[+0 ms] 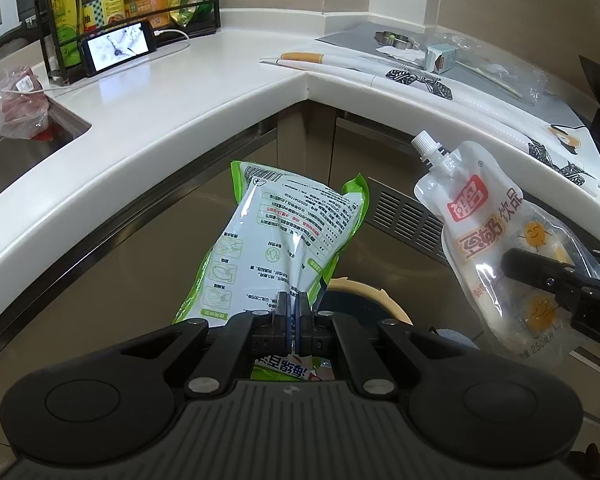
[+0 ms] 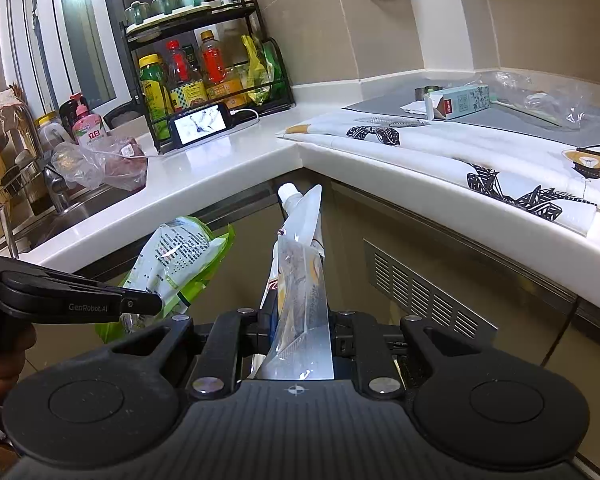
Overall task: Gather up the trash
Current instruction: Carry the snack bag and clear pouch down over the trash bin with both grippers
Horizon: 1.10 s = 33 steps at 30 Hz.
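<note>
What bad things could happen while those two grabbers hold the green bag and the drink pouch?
1. The left gripper pinches only the edge of the green bag, so it might slip.
2. The bin shows only partly below, so a dropped bag could miss its rim.
3. The drink pouch in the right gripper hangs close to the bag; they may bump.

A rack (image 2: 204, 80) of bottles stands at the far left of the tabletop (image 2: 228, 160), a phone (image 2: 199, 123) just before it. The sink (image 2: 80, 204) lies left; a carton (image 2: 458, 102) lies far right.
</note>
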{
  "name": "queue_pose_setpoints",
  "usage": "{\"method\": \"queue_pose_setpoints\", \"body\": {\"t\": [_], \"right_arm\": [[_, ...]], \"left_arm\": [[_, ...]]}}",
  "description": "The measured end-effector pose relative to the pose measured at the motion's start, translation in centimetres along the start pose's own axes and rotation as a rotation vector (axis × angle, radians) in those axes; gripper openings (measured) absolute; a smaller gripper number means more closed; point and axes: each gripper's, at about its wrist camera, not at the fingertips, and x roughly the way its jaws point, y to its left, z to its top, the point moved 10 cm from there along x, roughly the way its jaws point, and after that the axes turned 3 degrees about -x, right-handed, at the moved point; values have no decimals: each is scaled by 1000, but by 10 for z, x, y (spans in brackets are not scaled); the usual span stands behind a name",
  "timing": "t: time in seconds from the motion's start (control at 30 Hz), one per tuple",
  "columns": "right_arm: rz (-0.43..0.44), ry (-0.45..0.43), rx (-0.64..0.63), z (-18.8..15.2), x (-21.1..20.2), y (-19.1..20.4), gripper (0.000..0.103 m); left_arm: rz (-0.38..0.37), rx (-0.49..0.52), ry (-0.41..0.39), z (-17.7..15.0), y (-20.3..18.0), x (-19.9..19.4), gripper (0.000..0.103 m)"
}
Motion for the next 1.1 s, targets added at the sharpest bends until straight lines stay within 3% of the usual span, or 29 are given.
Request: {"method": "queue_pose_setpoints", "body": {"t": [1.1], "right_arm": [[-2,77,3,-6,21,2,18]], "left_arm": [[-9,-5,70,-1,-2,24,1]]}}
